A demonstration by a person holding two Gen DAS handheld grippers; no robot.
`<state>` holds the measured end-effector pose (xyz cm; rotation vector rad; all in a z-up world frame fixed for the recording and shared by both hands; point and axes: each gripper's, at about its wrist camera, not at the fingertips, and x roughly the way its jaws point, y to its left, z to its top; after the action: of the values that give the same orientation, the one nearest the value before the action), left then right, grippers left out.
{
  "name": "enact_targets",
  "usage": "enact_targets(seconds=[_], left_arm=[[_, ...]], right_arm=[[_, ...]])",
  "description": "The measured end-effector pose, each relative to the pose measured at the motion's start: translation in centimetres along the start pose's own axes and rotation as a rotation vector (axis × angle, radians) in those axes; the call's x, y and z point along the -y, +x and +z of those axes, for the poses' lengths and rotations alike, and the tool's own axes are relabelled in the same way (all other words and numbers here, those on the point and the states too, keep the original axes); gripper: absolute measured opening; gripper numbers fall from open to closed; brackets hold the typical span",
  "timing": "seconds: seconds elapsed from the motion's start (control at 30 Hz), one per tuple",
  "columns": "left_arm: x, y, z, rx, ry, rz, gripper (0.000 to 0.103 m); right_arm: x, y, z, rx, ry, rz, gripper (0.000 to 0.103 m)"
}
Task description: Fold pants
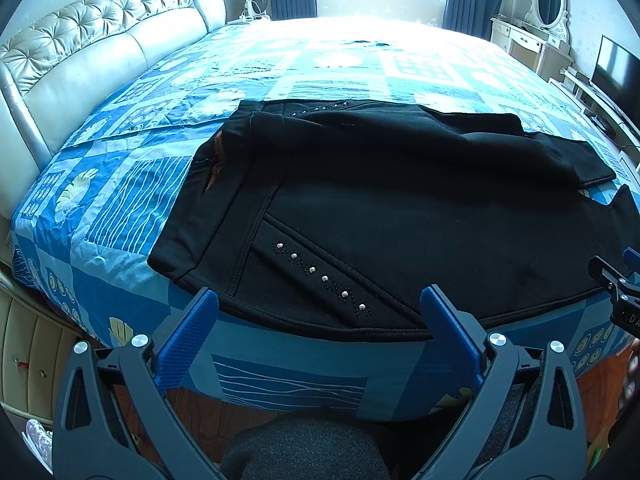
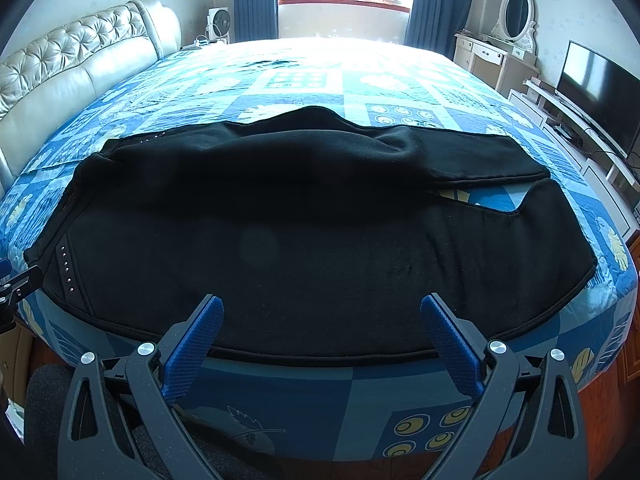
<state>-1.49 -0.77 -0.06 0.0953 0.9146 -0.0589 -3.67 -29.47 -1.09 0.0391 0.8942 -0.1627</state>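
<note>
Black pants (image 1: 400,208) lie flat across the near edge of the bed, waistband to the left, legs to the right; they also show in the right wrist view (image 2: 304,240). A studded pocket seam (image 1: 320,276) sits near the waist. The far leg lies rumpled, its hem (image 2: 496,176) apart from the near leg's hem. My left gripper (image 1: 320,300) is open and empty, just in front of the waist-end near edge. My right gripper (image 2: 320,308) is open and empty at the near edge of the leg section. Each gripper shows at the other view's side (image 1: 616,280), (image 2: 16,284).
The bed carries a blue patterned quilt (image 1: 120,200). A padded headboard (image 1: 80,48) stands left. A dresser with mirror (image 2: 508,40) and a TV (image 2: 596,88) on a low stand are at the right. A bedside cabinet (image 1: 28,352) stands at lower left.
</note>
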Motion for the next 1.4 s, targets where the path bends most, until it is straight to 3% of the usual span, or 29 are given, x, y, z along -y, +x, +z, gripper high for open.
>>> enact_targets(seconds=[0.7,0.83,0.9,1.03,1.17,1.4], left_arm=[[0.0,0.0,-0.1,-0.009,-0.008,-0.003,0.101],[-0.4,-0.9,0.7,0.016,0.010,-0.057,0.101],[-1.6,-1.2,1.8,0.022,-0.003,-0.121,0.101],[-5.1,0.4,4.8,-0.025,0.010,-0.281,0.101],[-8.7,3.5,9.4,-0.017,0.048,-0.253,0.101],[-15.0,14.3,18.5,-0.124,-0.014,-0.359,0.101]], right_arm=[[-0.1,0.1,-0.1,-0.008,0.005,0.015,0.098],[0.2,-0.7,0.5,0.007,0.009,0.087,0.098],[0.5,-1.0,1.4,0.033,0.005,0.152,0.098],[1.4,-1.0,4.1,0.135,-0.036,0.335,0.098],[1.2,0.9,9.6,0.145,-0.144,0.386,0.098],[-0.9,9.6,18.9,-0.008,-0.331,0.452,0.098]])
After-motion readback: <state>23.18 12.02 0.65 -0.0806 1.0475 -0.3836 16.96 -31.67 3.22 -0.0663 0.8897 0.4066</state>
